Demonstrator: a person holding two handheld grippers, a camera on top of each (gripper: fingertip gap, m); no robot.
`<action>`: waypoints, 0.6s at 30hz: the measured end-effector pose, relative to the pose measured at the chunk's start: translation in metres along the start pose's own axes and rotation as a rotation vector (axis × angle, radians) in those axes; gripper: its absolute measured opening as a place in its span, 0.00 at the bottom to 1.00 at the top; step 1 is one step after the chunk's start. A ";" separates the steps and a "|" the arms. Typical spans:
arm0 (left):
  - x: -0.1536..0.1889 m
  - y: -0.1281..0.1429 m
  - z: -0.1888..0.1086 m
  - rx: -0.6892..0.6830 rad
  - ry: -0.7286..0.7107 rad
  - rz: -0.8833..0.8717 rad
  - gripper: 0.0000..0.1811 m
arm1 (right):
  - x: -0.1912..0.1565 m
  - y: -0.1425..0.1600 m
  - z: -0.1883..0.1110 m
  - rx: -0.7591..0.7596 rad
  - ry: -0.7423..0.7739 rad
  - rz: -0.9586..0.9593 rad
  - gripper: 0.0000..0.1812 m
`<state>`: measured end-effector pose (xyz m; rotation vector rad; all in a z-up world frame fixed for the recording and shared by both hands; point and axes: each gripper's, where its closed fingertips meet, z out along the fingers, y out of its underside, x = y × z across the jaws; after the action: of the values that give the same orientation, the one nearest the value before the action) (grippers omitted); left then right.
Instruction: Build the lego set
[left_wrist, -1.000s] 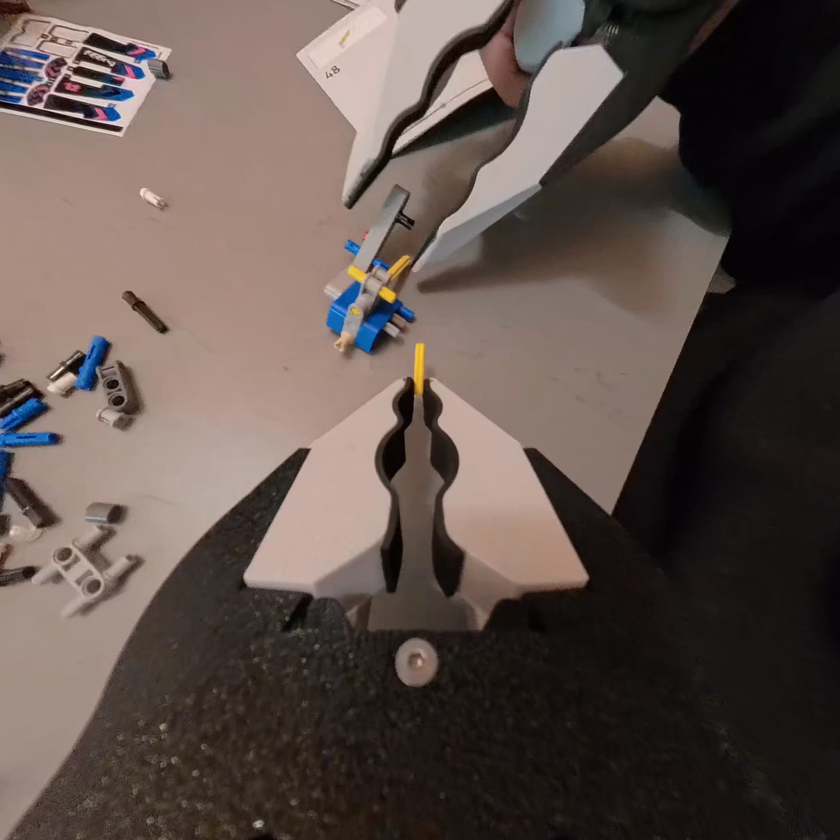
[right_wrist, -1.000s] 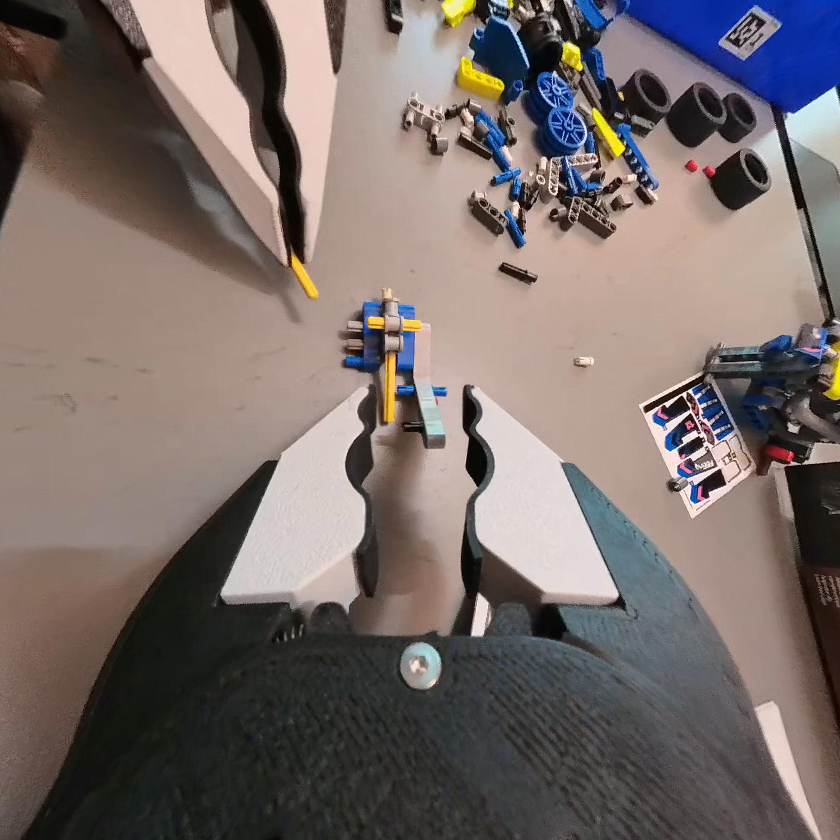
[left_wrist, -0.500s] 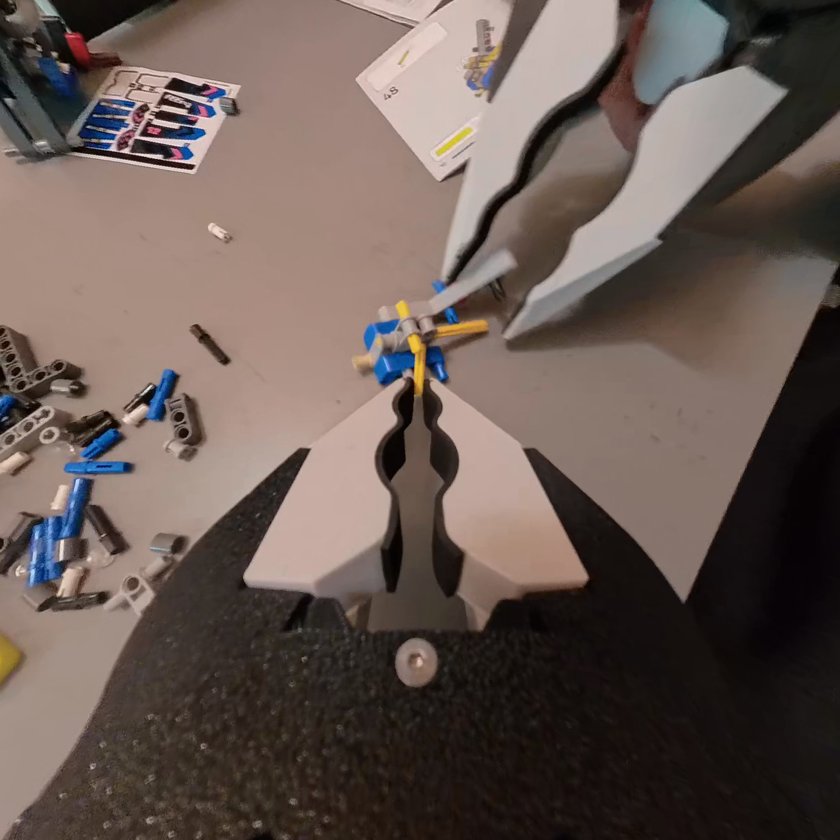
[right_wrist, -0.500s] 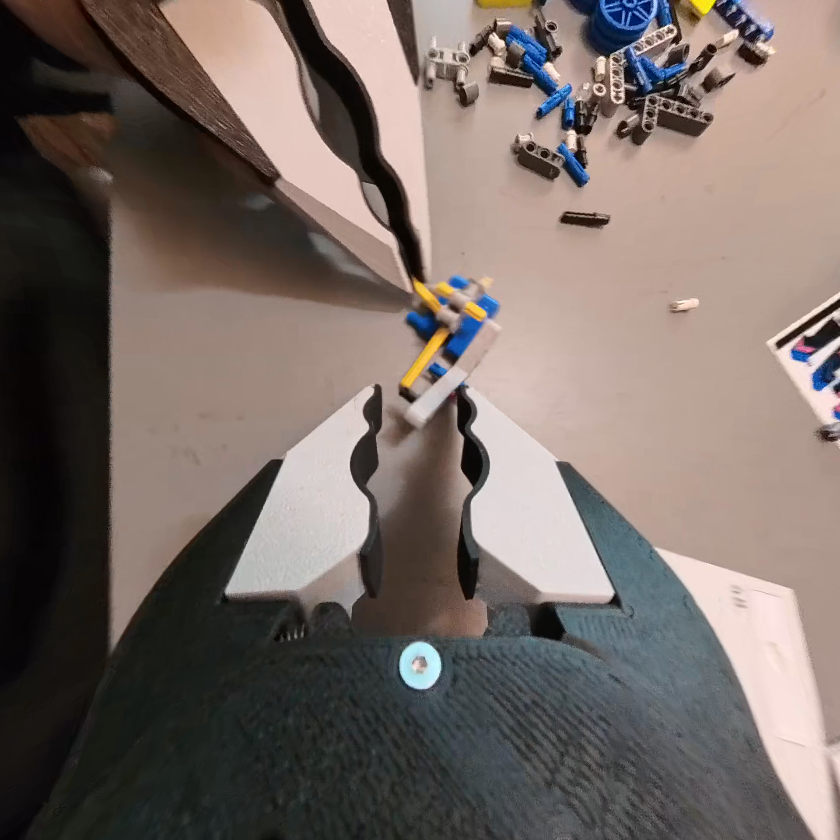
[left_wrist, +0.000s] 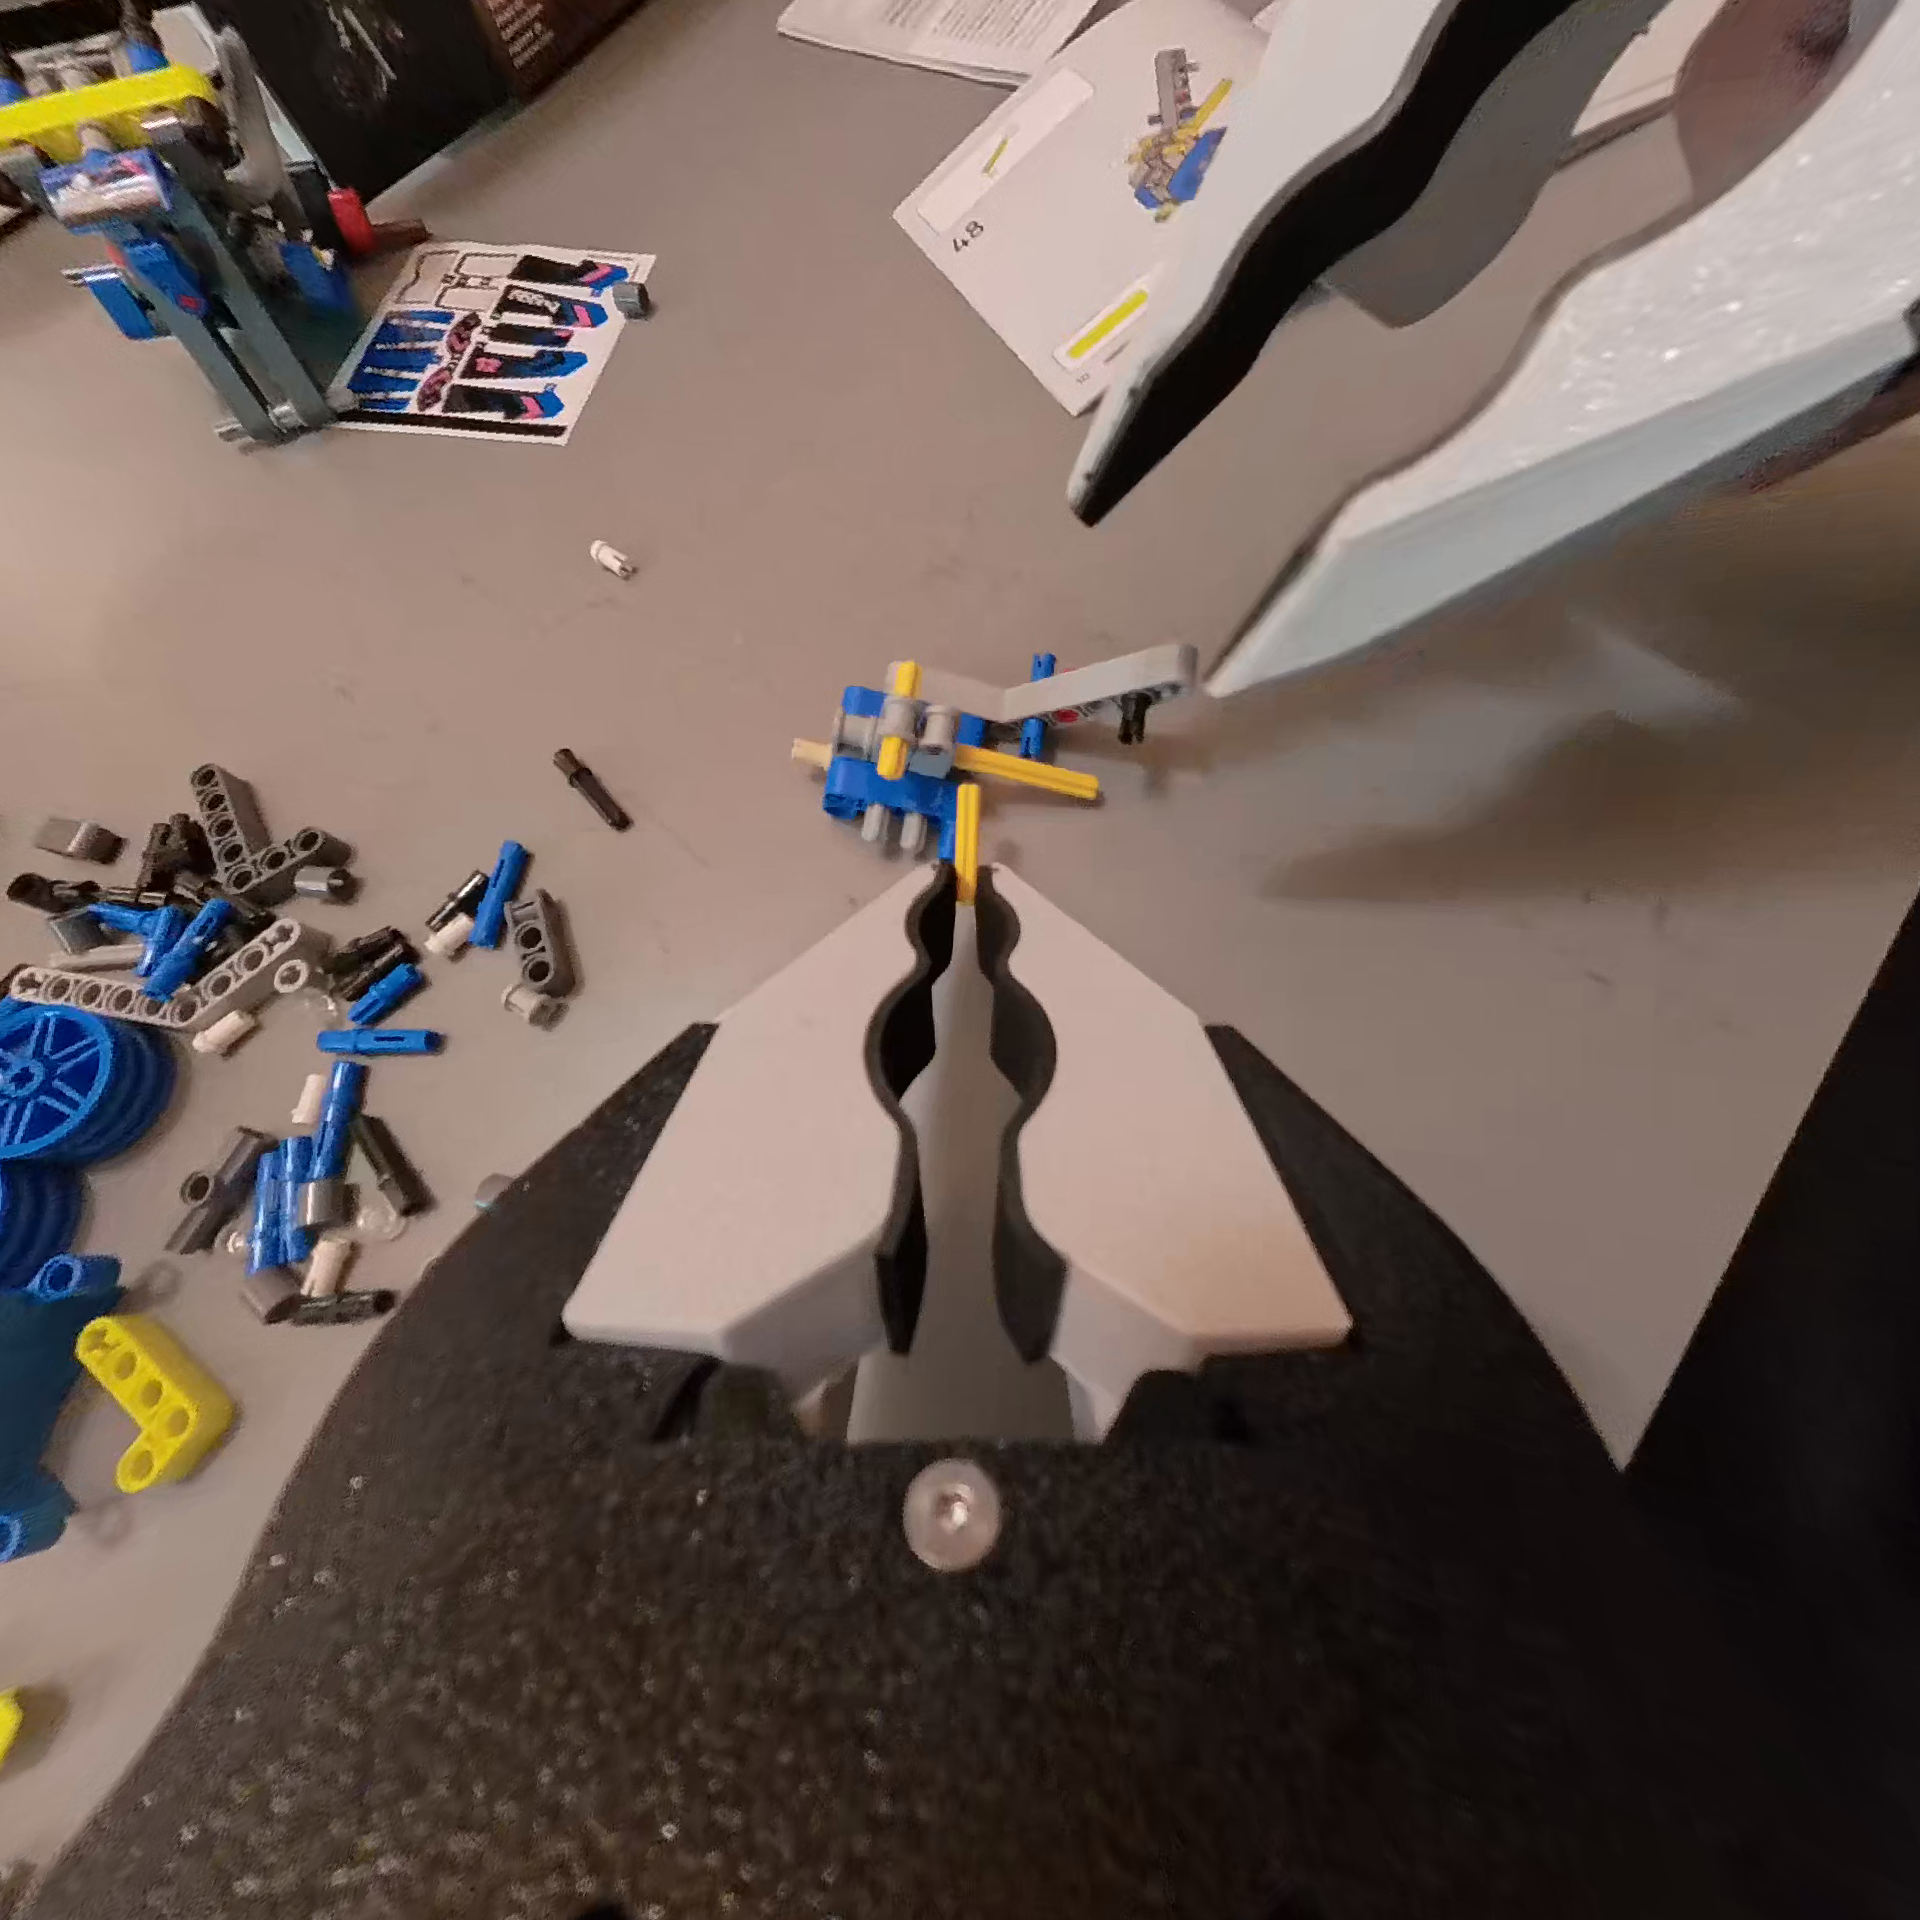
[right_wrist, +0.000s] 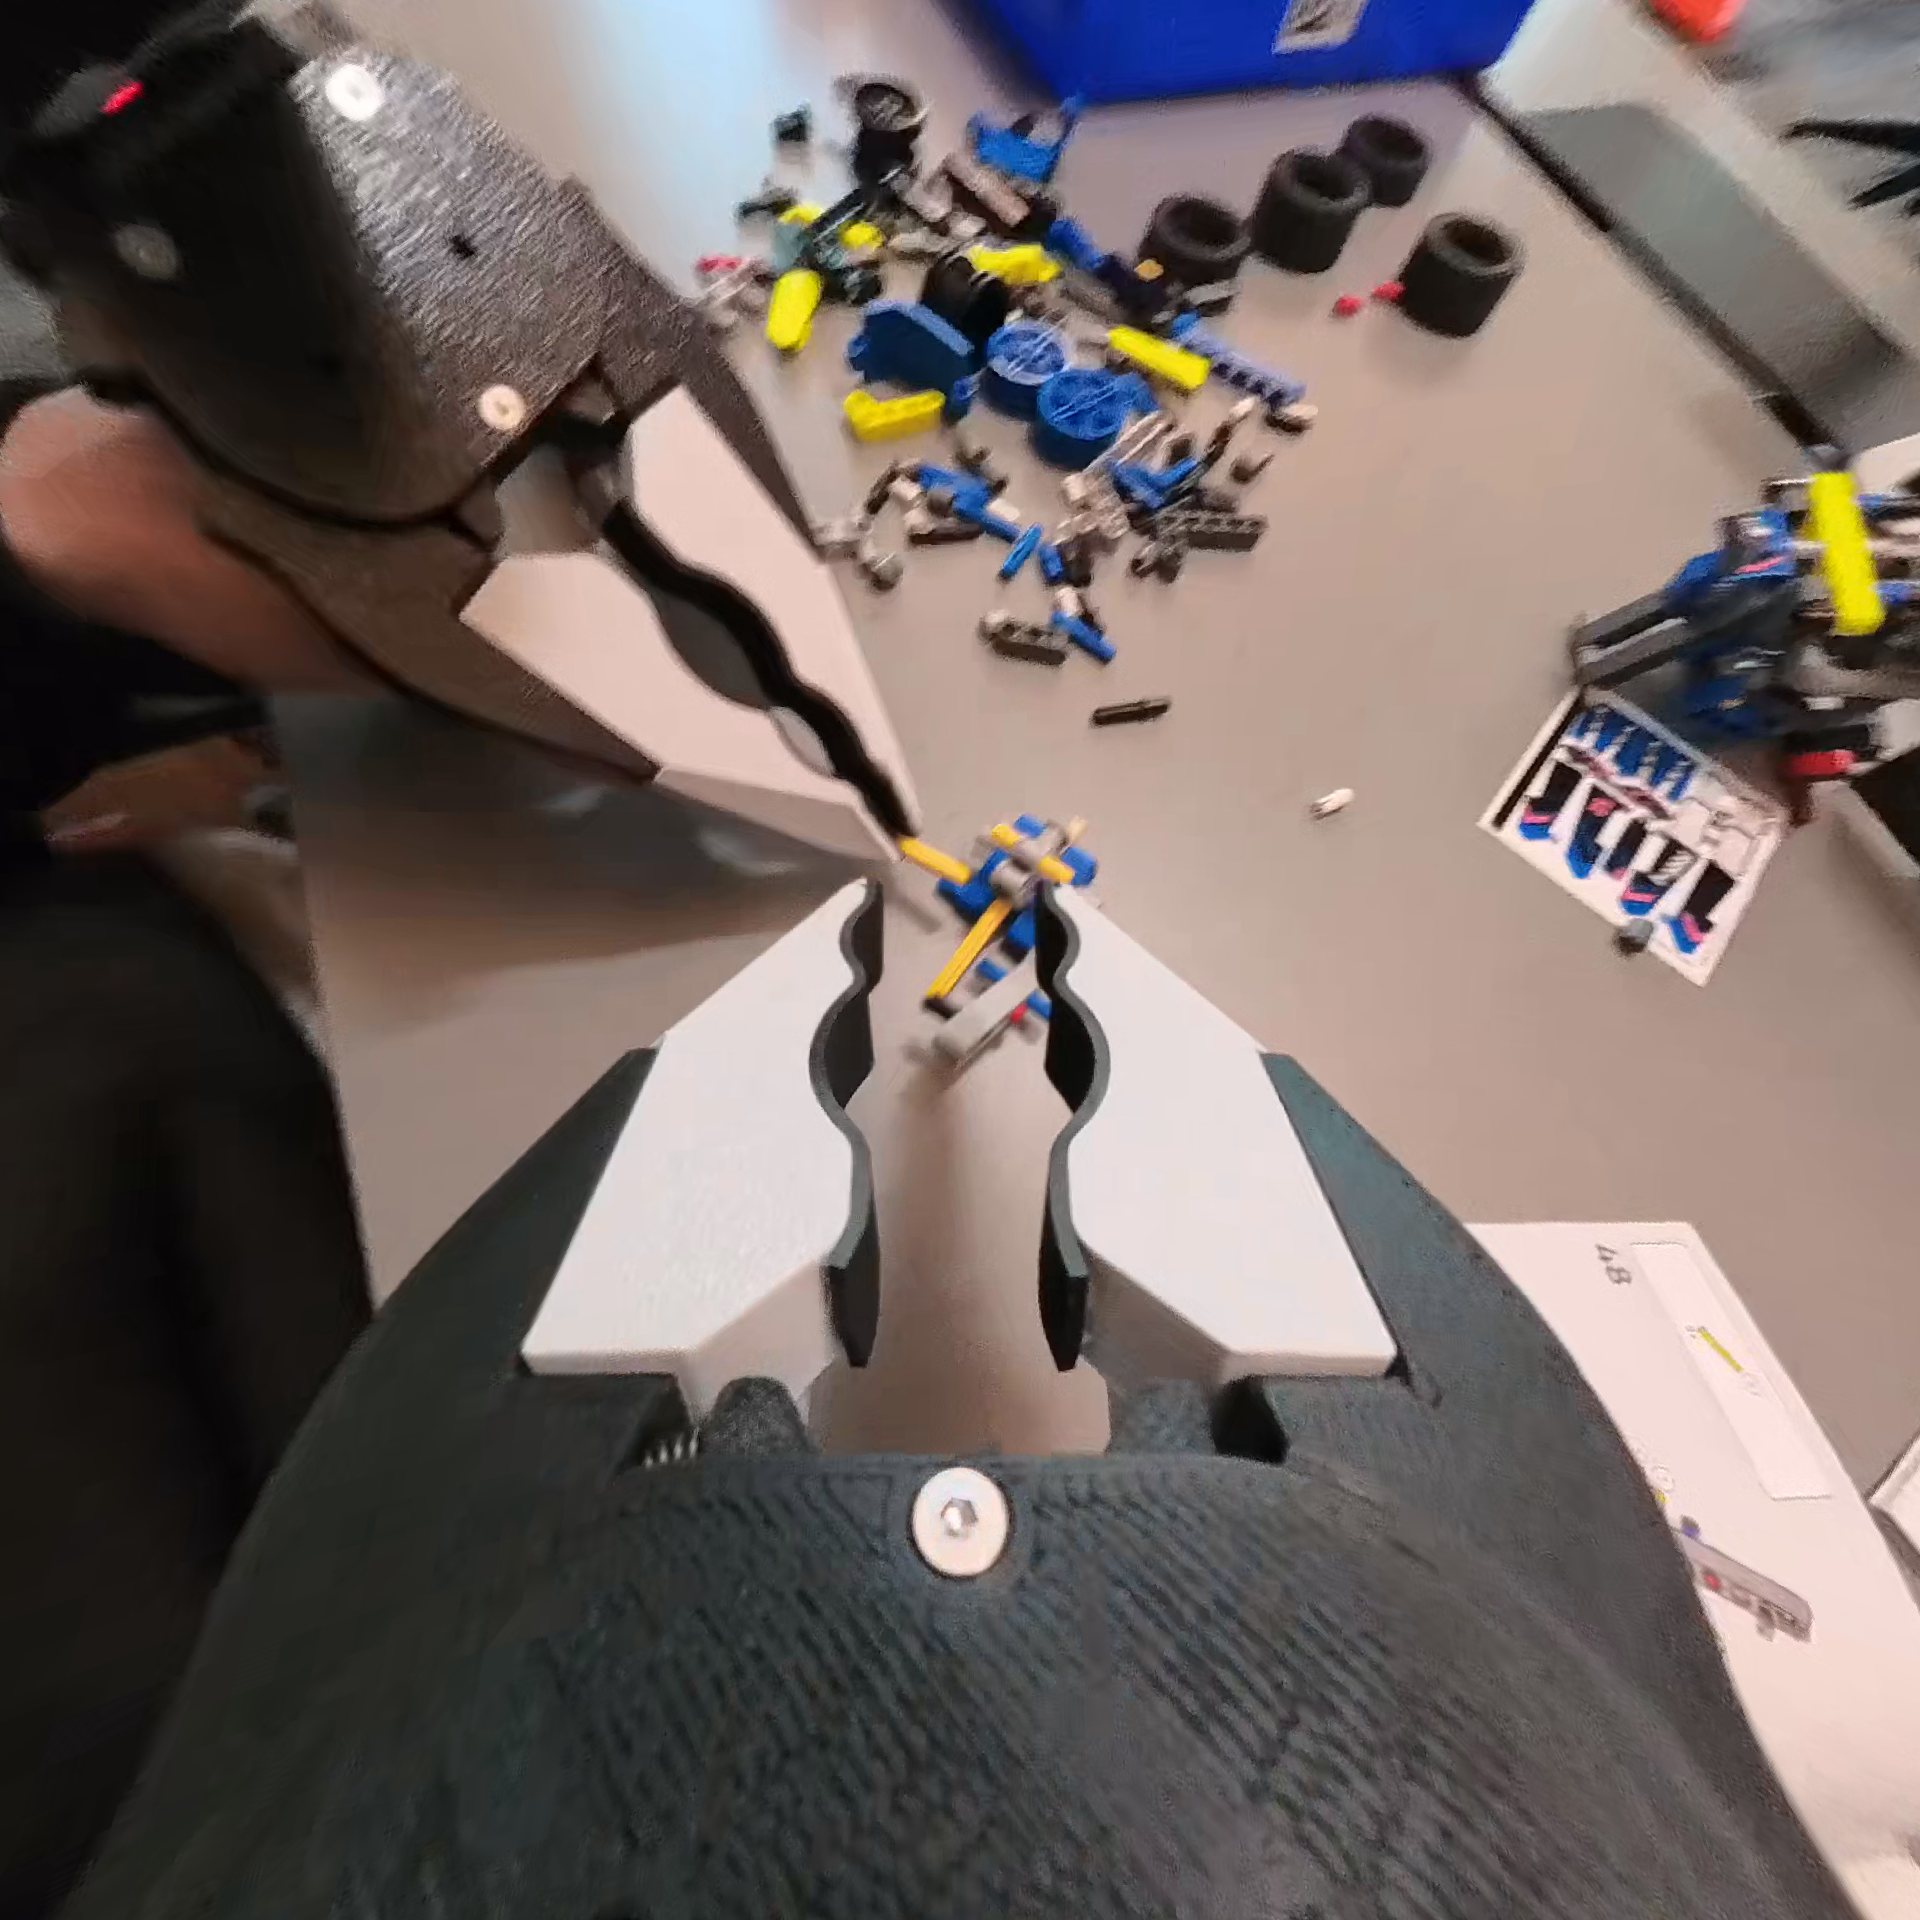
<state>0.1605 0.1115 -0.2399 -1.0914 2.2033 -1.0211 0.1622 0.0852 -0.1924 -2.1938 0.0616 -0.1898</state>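
A small blue, grey and yellow assembly (left_wrist: 906, 750) lies on the grey table, with a light grey beam (left_wrist: 1101, 681) sticking out to its right. My left gripper (left_wrist: 964, 883) is shut on a short yellow axle (left_wrist: 966, 836), whose tip touches the assembly's blue block. My right gripper (left_wrist: 1151, 597) is open above the beam's end, with one fingertip (left_wrist: 1231, 675) against it. In the right wrist view the right gripper (right_wrist: 956, 899) is open around the beam (right_wrist: 977, 1029) and the assembly (right_wrist: 1023, 873). The left gripper (right_wrist: 896, 826) comes in from the upper left with the axle (right_wrist: 935, 857).
A pile of loose parts (left_wrist: 260, 997) lies to the left, with blue wheels (right_wrist: 1070, 400) and black tyres (right_wrist: 1309, 213) farther off. A sticker sheet (left_wrist: 488, 343), a partly built model (left_wrist: 156, 229), an open instruction booklet (left_wrist: 1049, 239) and a blue bin (right_wrist: 1247, 42) ring the work spot. My hands' fingertips stand some 6 centimetres from each other. The partly built model (left_wrist: 156, 229) is about equally far from each gripper, around 25 centimetres. My right wrist view (right_wrist: 1727, 577) looks at it from another angle.
The assembly has been turned so its grey beam points the other way. My left gripper has brought the yellow axle up to the assembly. The right gripper has come lower around the beam.
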 end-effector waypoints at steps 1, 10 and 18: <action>-0.001 -0.001 0.001 0.000 0.002 -0.002 0.00 | 0.005 0.000 0.006 0.009 0.035 0.025 0.15; -0.008 -0.003 0.004 -0.016 0.005 0.021 0.00 | 0.011 0.025 0.040 -0.035 0.082 0.135 0.11; -0.006 -0.005 0.006 0.000 0.027 0.019 0.00 | 0.011 0.027 0.045 -0.032 0.059 0.138 0.06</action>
<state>0.1702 0.1119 -0.2392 -1.0608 2.2301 -1.0340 0.1809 0.1045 -0.2389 -2.2060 0.2502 -0.1768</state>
